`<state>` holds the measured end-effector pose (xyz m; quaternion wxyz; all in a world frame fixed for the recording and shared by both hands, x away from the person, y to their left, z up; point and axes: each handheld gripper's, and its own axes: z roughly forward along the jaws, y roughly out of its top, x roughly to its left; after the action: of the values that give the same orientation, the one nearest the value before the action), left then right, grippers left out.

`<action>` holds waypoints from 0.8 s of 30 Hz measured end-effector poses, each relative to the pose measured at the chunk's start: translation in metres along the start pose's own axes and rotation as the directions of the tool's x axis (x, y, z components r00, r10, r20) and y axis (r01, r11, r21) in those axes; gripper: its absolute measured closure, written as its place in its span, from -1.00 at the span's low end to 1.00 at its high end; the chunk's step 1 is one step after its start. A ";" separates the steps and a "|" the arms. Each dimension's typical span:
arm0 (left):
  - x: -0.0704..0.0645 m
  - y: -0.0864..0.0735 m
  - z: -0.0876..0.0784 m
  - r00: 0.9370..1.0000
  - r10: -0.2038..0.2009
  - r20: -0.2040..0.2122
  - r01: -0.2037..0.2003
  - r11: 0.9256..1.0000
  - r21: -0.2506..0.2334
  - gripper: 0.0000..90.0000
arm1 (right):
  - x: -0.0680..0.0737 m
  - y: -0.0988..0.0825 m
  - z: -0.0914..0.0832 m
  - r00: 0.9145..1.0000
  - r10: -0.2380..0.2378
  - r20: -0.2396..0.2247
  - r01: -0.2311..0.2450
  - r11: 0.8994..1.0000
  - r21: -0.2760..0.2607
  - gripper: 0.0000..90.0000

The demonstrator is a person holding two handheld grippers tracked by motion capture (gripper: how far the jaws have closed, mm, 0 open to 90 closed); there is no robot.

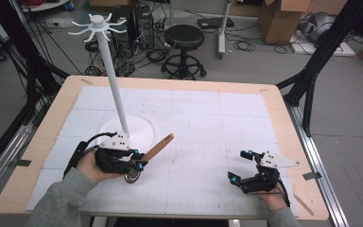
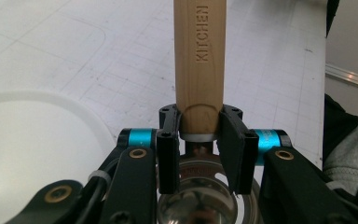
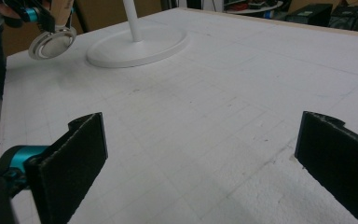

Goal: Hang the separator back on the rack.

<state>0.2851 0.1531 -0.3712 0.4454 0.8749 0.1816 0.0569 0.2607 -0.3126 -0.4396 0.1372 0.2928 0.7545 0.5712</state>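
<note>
A utensil with a light wooden handle [image 1: 159, 147] stamped KITCHEN [image 2: 198, 56] and a round metal head [image 1: 133, 177] is held just above the table at the front left. My left gripper [image 1: 139, 161] is shut on the handle's lower end, right above the metal head [image 2: 200, 200]. The handle points up and to the right, away from the hand. In the right gripper view the metal head [image 3: 51, 44] hangs tilted at the upper left. My right gripper [image 1: 237, 165] rests low at the front right, its jaws wide open [image 3: 200, 158] with nothing between them.
A white stand with a round base [image 1: 139, 130] and a tall pole [image 1: 111, 71] topped by hook arms [image 1: 97, 24] stands just behind the left hand. White gridded mats [image 1: 208, 123] cover the wooden table. A stool [image 1: 184, 38] and boxes stand beyond it.
</note>
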 end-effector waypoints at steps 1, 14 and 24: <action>0.000 0.000 -0.001 1.000 -0.002 0.001 0.002 1.000 -0.006 0.54 | 0.000 0.000 0.000 1.000 0.003 0.001 -0.003 1.000 0.001 -0.97; 0.003 -0.009 -0.014 0.999 -0.042 -0.028 0.040 0.997 -0.072 0.55 | 0.000 0.001 0.003 1.000 -0.001 -0.004 0.001 1.000 -0.002 -0.97; 0.008 -0.015 -0.030 0.995 -0.085 -0.059 0.075 0.986 -0.148 0.55 | 0.000 0.003 0.008 1.000 -0.001 -0.017 0.001 1.000 0.002 -0.97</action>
<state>0.2806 0.1868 -0.3660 0.5038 0.8297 0.2264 0.0807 0.2653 -0.3060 -0.4393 0.1306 0.2877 0.7562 0.5731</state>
